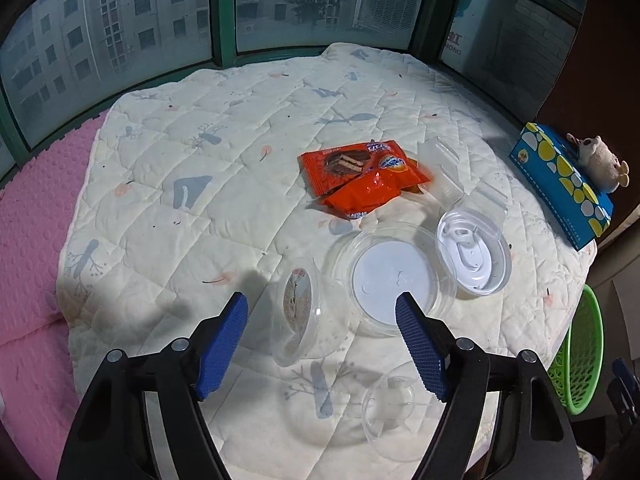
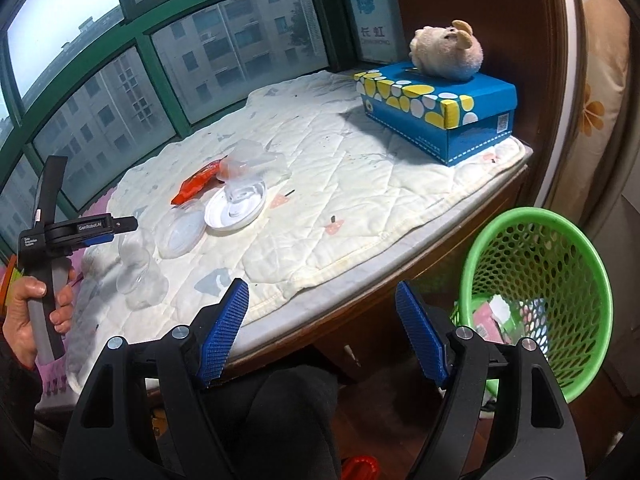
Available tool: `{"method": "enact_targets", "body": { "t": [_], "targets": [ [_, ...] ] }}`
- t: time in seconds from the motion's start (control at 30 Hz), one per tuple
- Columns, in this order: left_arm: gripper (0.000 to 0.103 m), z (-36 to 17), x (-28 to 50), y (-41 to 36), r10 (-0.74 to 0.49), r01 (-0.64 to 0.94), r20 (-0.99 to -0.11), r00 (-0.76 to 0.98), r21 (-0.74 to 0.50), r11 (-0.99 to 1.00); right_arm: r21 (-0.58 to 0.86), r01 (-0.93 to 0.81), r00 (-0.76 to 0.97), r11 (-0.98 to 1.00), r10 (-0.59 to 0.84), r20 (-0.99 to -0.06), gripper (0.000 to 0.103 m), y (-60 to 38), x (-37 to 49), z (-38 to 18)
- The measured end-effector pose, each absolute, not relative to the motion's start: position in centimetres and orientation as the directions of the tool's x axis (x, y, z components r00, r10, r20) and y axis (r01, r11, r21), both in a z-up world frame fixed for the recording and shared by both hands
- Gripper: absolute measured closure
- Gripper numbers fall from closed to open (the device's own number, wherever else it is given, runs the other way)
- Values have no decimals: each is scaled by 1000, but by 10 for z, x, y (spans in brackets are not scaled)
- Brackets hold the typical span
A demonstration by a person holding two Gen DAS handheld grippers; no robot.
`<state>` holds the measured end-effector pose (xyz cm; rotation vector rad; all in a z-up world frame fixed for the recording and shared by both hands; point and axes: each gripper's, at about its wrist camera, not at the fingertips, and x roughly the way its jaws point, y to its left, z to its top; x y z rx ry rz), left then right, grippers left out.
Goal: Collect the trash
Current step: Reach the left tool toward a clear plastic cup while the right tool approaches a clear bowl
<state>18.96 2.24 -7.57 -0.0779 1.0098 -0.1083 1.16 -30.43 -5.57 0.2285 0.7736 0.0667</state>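
Both grippers share one build: the left gripper (image 1: 322, 306) and right gripper (image 2: 322, 294) have black plastic arms with silver round screws at the joints and blue ribbed pads (image 2: 224, 332). From the right wrist view, the left tool's grey handle sits in a bare hand (image 2: 32, 312); its white lettering seems to read "GenRobot.AI".
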Motion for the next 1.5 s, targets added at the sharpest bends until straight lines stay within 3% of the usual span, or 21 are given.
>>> {"method": "enact_targets", "body": {
  "t": [0.17, 0.47, 1.07, 1.5],
  "targets": [
    [41, -90, 197, 27, -162, 53, -854, 495, -157, 986, 225, -11, 704, 974, 167, -690, 27, -287, 18, -56],
    [72, -95, 196, 41, -244, 62, -844, 478, -245, 968, 222, -118, 678, 968, 241, -694, 26, -244, 31, -55],
    [73, -63, 175, 87, -256, 23, -791, 555, -293, 956, 193, -377, 584, 906, 394, -710, 22, -130, 62, -64],
    [73, -58, 166, 107, -247, -1, -782, 572, -302, 953, 148, -410, 526, 900, 365, -768, 22, -86, 102, -94]
  ]
}}
